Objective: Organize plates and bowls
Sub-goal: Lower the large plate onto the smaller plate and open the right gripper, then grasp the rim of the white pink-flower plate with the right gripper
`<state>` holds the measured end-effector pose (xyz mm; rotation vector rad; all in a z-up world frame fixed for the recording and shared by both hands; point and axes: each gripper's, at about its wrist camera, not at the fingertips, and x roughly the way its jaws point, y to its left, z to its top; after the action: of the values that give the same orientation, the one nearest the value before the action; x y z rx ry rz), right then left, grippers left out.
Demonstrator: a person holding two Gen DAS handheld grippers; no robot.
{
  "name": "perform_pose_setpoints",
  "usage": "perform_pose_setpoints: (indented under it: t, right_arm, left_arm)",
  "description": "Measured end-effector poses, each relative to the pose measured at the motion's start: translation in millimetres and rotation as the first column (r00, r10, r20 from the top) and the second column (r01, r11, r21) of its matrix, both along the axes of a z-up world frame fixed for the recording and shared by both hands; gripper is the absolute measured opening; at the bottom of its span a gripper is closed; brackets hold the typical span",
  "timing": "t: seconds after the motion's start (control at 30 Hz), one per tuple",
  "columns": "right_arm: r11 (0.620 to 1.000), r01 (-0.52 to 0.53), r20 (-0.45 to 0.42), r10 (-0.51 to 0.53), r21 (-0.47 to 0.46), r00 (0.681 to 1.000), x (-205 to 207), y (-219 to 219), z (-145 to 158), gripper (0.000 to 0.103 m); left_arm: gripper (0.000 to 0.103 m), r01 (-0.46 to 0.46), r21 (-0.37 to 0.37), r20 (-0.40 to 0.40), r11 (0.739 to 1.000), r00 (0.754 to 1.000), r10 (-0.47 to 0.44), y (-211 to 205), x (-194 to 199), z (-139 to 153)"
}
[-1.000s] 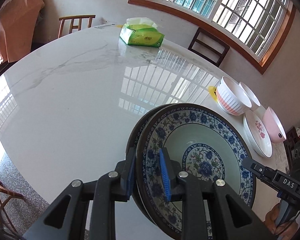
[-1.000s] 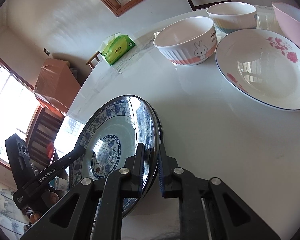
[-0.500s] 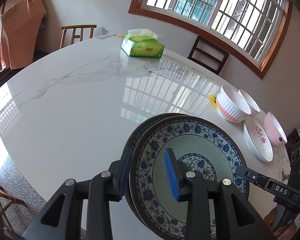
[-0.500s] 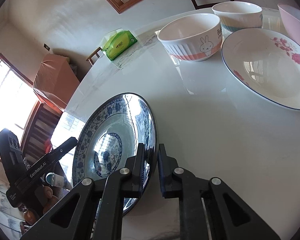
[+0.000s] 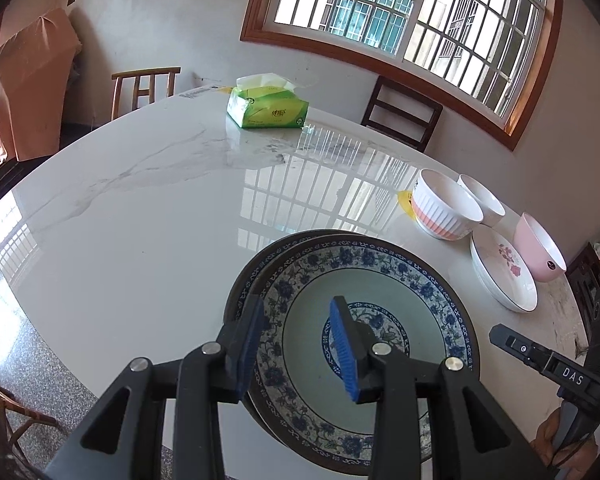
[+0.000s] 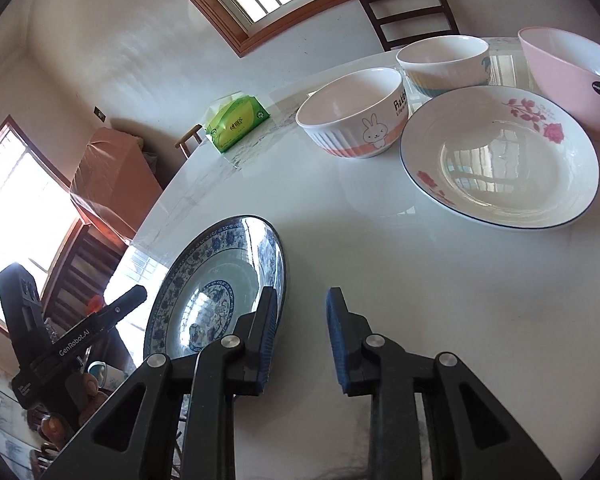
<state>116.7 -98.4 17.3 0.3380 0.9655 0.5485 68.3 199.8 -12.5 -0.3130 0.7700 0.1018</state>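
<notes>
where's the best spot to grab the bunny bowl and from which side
Grip the bunny bowl by its rim, one finger inside and one outside, coming down from above on its near side. It stands upright and empty, its thin wall open to the top, with another bowl close behind.

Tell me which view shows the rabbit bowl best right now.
The right wrist view: the rabbit bowl sits close, with its rabbit picture, lettering and orange band facing the camera. The left wrist view shows the same bowl small and far off, only its ribbed side and white inside, with no rabbit visible.
</notes>
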Motion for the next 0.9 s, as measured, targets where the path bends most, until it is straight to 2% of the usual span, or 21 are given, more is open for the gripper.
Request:
perform_pose_setpoints:
  t: [0.03, 0.1, 0.23, 0.5, 0.7, 0.9]
  right_arm:
    - [1.0, -0.001, 0.013, 0.001, -0.028, 1.0, -5, 1, 0, 0.023]
    - [0.997, -0.023, 0.024, 0.025, -0.075, 0.999, -13, 5, -2, 0.01]
    - [0.991, -0.048, 0.031, 0.052, -0.128, 0.998, -26, 12, -6, 0.009]
    - [0.983, -0.083, 0.025, 0.089, -0.163, 0.996, -29, 32, -8, 0.009]
    - [0.989, -0.074, 0.013, 0.076, -0.129, 0.997, -25, 27, -11, 0.01]
    - [1.0, -0.007, -0.006, 0.007, -0.027, 1.0, -24, -17, -16, 0.01]
  left_arm:
    - [0.035, 0.001, 0.003, 0.001, 1.0, 1.0, -0.001, -1, -1, 0]
    - [0.036, 0.003, 0.003, 0.001, 1.0, 1.0, -0.003, -2, -4, 0]
    - [0.042, 0.001, 0.002, -0.002, 1.0, 1.0, -0.001, -3, -7, -1]
    - [0.044, 0.012, 0.003, -0.004, 1.0, 1.0, -0.012, -6, -10, -2]
    - [0.044, 0.029, -0.003, -0.006, 1.0, 1.0, -0.029, -11, -9, -1]
    - [0.044, 0.108, 0.009, 0.006, 0.994, 0.994, -0.108, -40, -4, 9]
